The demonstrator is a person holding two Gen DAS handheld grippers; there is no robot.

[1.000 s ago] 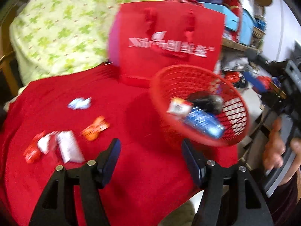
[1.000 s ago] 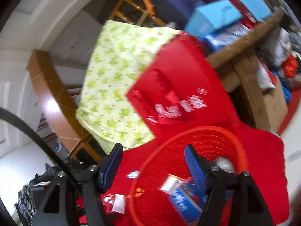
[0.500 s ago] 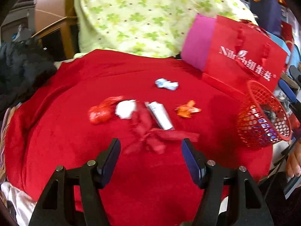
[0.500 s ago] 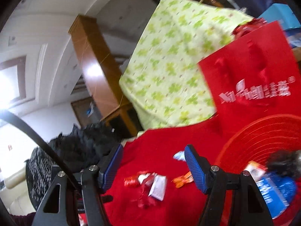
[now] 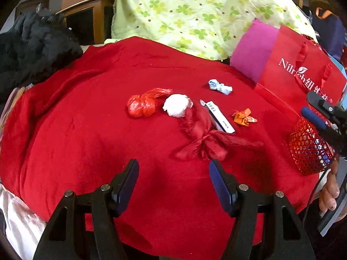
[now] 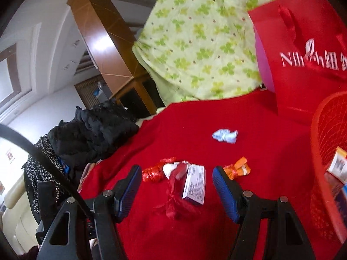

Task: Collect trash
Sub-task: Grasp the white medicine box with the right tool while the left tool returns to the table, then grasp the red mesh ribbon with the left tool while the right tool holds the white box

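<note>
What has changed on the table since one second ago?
Both views swung left, away from the basket toward the scraps; the left gripper and right gripper took hold of nothing. The scraps, such as the white wad and orange wrapper, appear unmoved.

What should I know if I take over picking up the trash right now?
Left hand-held gripper: open, holding nothing, above the red cloth.
Right hand-held gripper: open, holding nothing.
Red basket: at the cloth's right edge, with a few boxes already in it.
Still lying on the cloth: red crumpled wrapper, white paper ball, long white box, red ribbon bow, orange wrapper, blue-white wrapper.
Left to do: put those six in the basket.
</note>
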